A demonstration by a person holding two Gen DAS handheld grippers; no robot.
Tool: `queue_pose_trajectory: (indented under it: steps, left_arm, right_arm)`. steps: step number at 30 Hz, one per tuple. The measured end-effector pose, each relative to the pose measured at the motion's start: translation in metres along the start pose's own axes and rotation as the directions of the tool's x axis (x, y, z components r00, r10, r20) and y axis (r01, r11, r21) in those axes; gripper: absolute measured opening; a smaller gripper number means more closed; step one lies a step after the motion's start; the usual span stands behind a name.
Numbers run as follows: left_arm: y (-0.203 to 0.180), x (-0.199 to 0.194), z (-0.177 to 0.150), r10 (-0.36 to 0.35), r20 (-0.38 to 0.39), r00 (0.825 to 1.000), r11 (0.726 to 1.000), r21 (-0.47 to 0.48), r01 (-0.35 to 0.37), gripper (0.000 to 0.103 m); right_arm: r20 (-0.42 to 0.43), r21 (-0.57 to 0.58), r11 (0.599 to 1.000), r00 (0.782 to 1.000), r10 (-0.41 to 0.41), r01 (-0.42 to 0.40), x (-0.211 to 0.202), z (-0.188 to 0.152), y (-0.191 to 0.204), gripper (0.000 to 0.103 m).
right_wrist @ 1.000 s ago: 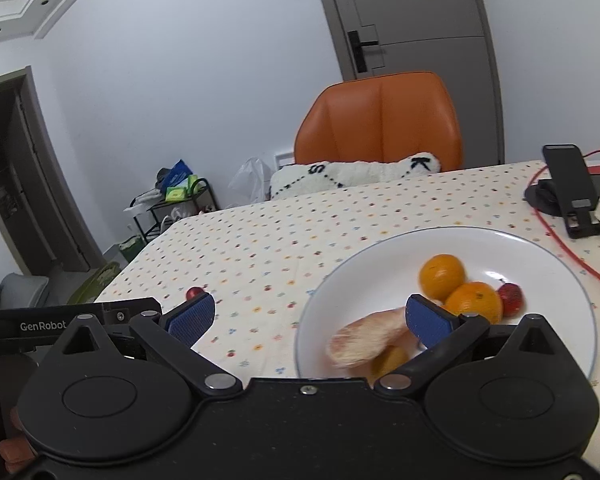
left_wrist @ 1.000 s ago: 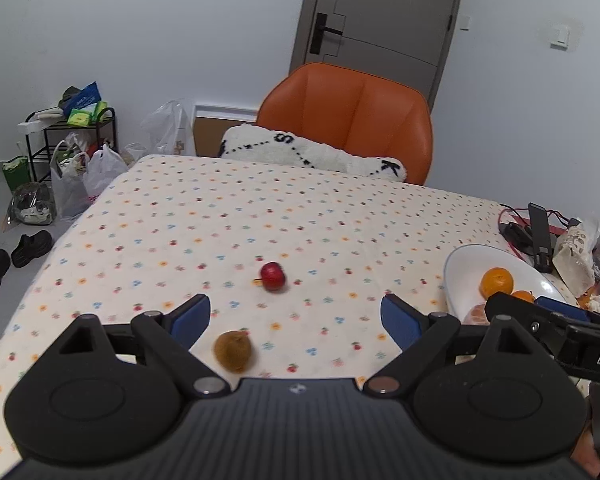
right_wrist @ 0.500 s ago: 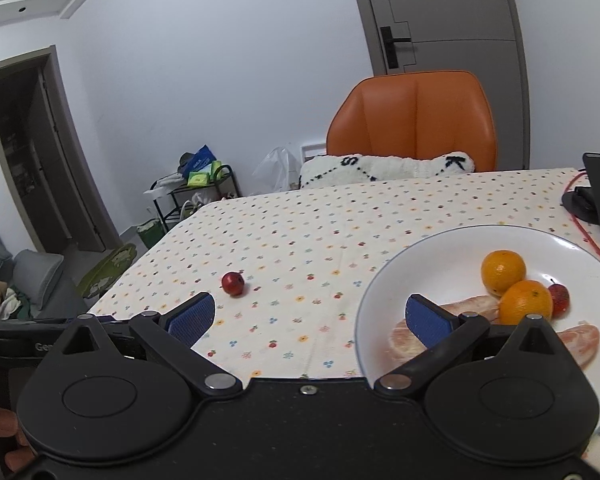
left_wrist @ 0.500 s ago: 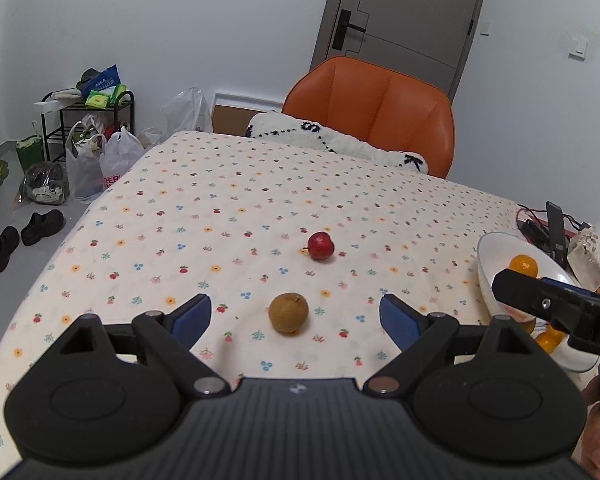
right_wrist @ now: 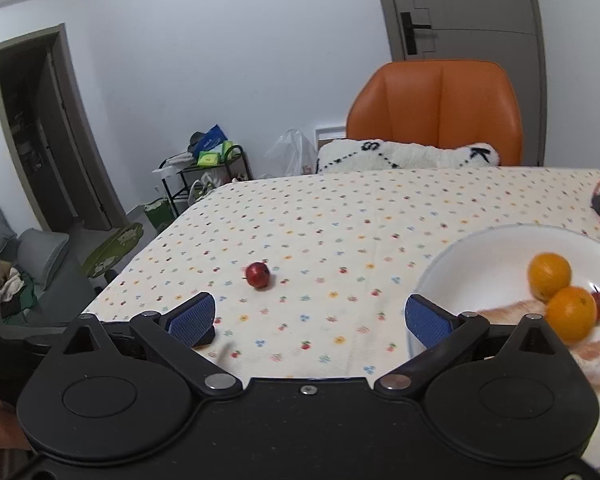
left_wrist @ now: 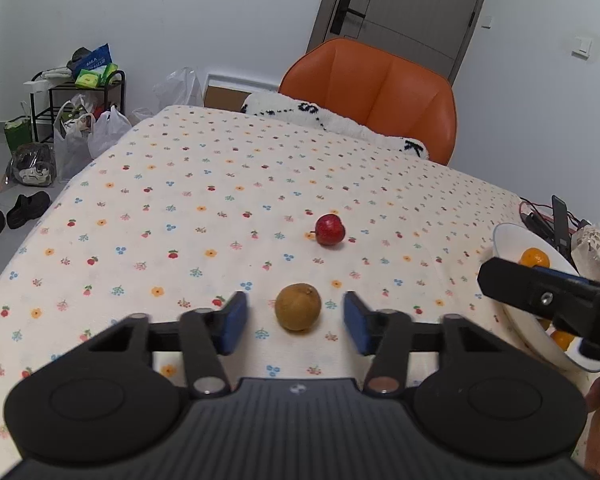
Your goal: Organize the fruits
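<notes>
Our left gripper [left_wrist: 296, 322] is open, its blue pads flanking the brown fruit [left_wrist: 298, 307] on the floral-clothed bench [left_wrist: 180, 208] without touching it. Beyond lies a small red apple [left_wrist: 330, 230]. Our right gripper [right_wrist: 308, 316] hangs open beside the white plate [right_wrist: 480, 256] of oranges [right_wrist: 549, 276].

Between our left gripper's [left_wrist: 296, 322] fingers lies the round fruit [left_wrist: 298, 307]; the small apple [left_wrist: 330, 230] lies beyond it, and the plate [right_wrist: 440, 272] with oranges [right_wrist: 549, 270] lies to its right.
</notes>
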State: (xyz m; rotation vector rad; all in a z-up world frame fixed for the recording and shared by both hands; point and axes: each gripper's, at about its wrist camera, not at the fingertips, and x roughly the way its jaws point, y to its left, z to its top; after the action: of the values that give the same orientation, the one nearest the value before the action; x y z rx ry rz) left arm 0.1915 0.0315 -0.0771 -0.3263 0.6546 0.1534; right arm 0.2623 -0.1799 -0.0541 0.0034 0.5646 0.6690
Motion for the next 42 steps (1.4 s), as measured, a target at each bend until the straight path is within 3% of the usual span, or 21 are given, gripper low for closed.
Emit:
queue_pose_trajectory:
  steps: [1, 2, 9, 20, 35, 38, 42]
  left_arm:
    - [0.002, 0.001, 0.0, -0.004, -0.003, 1.0, 1.0, -0.004, 0.004, 0.027]
    - [0.005, 0.001, 0.001, -0.013, 0.0, 1.0, 1.0, -0.008, 0.013, 0.024]
    - [0.019, -0.008, 0.011, -0.024, 0.025, 0.999, 0.999, -0.031, 0.025, 0.024]
    - [0.051, -0.024, 0.026, 0.021, 0.071, 0.997, 0.997, -0.081, -0.015, 0.024]
    - [0.082, -0.037, 0.034, 0.059, 0.098, 0.993, 0.992, -0.117, -0.047, 0.024]
    - [0.085, -0.038, 0.035, 0.063, 0.101, 0.993, 0.991, -0.122, -0.051, 0.024]
    - [0.087, -0.04, 0.035, 0.067, 0.103, 0.992, 0.991, -0.123, -0.054, 0.024]
  right_arm:
    - [0.001, -0.01, 1.0, 1.0, 0.0, 0.0, 0.001, 0.001, 0.002, 0.103]
    - [0.001, -0.016, 1.0, 1.0, 0.0, 0.0, 0.002, 0.003, 0.004, 0.103]
    - [-0.012, -0.015, 1.0, 1.0, 0.023, -0.023, 0.018, 0.009, 0.018, 0.102]
    - [-0.034, -0.02, 0.998, 0.998, 0.052, -0.052, 0.046, 0.017, 0.035, 0.102]
    - [-0.097, -0.029, 0.998, 0.994, 0.05, -0.053, 0.09, 0.015, 0.047, 0.094]
    - [-0.115, -0.035, 0.998, 0.992, 0.045, -0.05, 0.098, 0.013, 0.048, 0.082]
    - [-0.144, -0.054, 0.997, 0.989, 0.045, -0.053, 0.104, 0.009, 0.049, 0.047]
